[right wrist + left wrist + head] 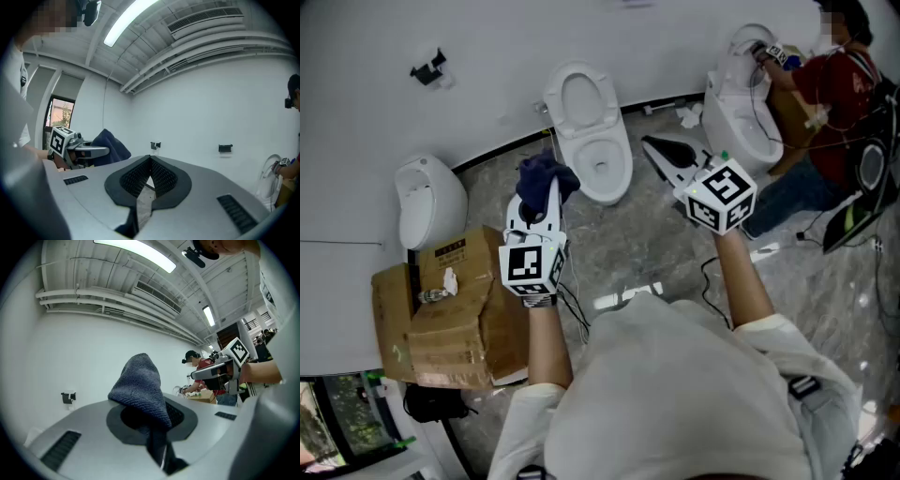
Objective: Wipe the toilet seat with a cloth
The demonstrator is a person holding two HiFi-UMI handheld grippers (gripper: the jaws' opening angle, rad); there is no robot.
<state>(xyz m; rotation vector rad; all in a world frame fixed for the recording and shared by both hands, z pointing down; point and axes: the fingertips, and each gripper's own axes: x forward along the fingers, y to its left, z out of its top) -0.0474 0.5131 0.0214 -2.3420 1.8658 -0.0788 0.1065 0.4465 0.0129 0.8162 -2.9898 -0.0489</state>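
A white toilet (591,131) with its seat (607,167) down and lid raised stands against the wall ahead in the head view. My left gripper (546,186) is held level just left of the bowl, shut on a dark blue cloth (542,178) that bunches above its tips. That cloth (140,387) fills the jaws in the left gripper view. My right gripper (661,152) hovers right of the bowl, shut and empty, its black pads (159,180) meeting at the tips. Neither gripper touches the toilet.
A urinal (427,202) hangs on the wall at left, with cardboard boxes (450,314) below it. A second toilet (741,112) stands at right, where another person (834,103) crouches and works. Cables (712,277) lie on the marbled floor.
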